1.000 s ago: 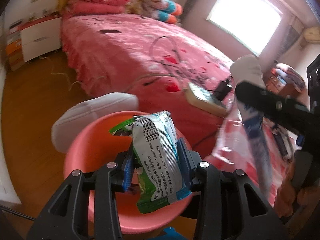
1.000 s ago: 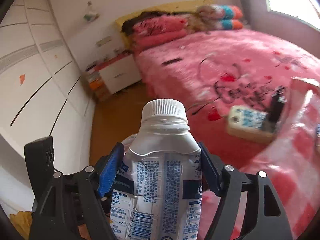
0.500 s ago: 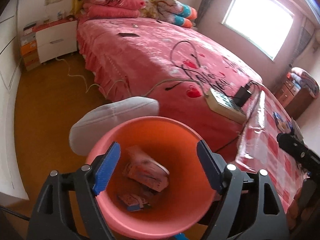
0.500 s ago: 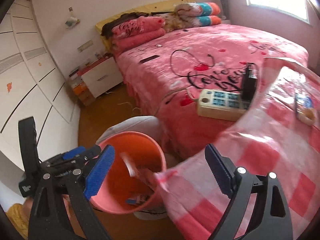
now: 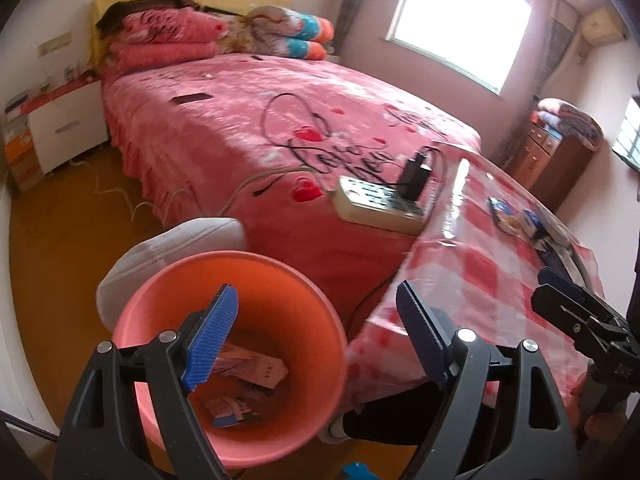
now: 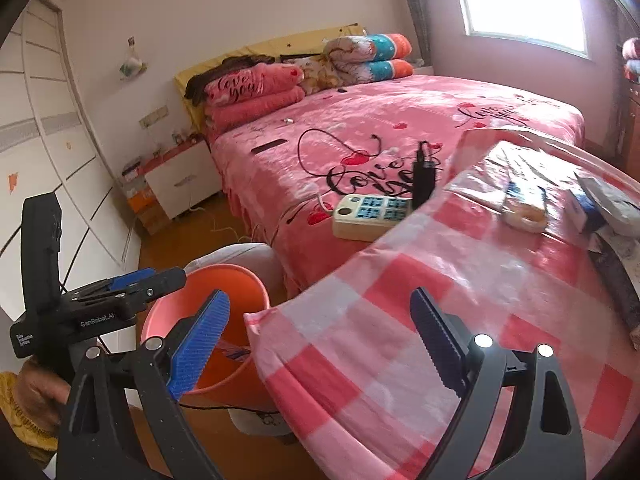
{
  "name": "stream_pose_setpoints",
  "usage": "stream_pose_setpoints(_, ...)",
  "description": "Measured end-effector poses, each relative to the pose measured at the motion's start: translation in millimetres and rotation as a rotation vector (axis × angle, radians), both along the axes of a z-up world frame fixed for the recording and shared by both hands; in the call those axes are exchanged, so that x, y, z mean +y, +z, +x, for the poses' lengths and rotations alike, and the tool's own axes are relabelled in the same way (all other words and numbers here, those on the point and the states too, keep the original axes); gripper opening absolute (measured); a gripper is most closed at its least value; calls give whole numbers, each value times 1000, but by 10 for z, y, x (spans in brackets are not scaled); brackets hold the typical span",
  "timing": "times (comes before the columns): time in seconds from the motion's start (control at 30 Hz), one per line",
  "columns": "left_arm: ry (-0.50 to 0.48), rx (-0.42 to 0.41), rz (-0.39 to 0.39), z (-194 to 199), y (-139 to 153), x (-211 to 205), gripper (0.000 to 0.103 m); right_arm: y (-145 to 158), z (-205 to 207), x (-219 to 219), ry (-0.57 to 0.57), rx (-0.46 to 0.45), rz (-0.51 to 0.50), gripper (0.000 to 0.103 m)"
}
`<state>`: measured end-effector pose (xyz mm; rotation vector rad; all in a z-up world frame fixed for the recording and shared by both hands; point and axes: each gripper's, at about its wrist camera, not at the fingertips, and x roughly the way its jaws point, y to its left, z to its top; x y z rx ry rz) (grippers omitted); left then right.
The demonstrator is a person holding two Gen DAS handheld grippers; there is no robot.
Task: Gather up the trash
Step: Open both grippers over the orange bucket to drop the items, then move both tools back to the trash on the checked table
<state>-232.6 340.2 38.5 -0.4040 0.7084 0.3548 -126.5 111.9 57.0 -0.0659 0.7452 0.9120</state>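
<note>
A salmon-pink bin [image 5: 288,280] stands on the floor beside the table; it also shows in the right wrist view [image 6: 248,280]. Wrappers [image 5: 256,368] lie at its bottom. My left gripper [image 5: 316,344] is open and empty, just above the bin's right rim. My right gripper [image 6: 320,340] is open and empty over the near edge of the pink checked tablecloth [image 6: 460,280]. Small packets [image 6: 524,204] lie at the table's far right.
A pink bed [image 5: 280,120] fills the middle. A power strip [image 5: 380,204] with a black plug sits on the bed's edge by the table. A white cushioned stool [image 5: 176,244] stands behind the bin. A white nightstand [image 5: 68,128] is far left.
My left gripper opened and dropped the green-white wrapper into the bin. My right gripper opened and let go of the white bottle, then swung right over the table.
</note>
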Motion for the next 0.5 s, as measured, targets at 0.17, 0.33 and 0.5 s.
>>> stream_pose_setpoints(0.17,-53,8,7,127,60,-254,82,11,76,-310,-48,13,57,93)
stream_pose_setpoints(0.33,-109,3,41,250,173,-535,82,31,159,-616,-103,-14,84,93)
stream_pose_setpoints(0.5,-147,-4,57,383,269,-769,82,61,237,-858,-149,-48,92,94)
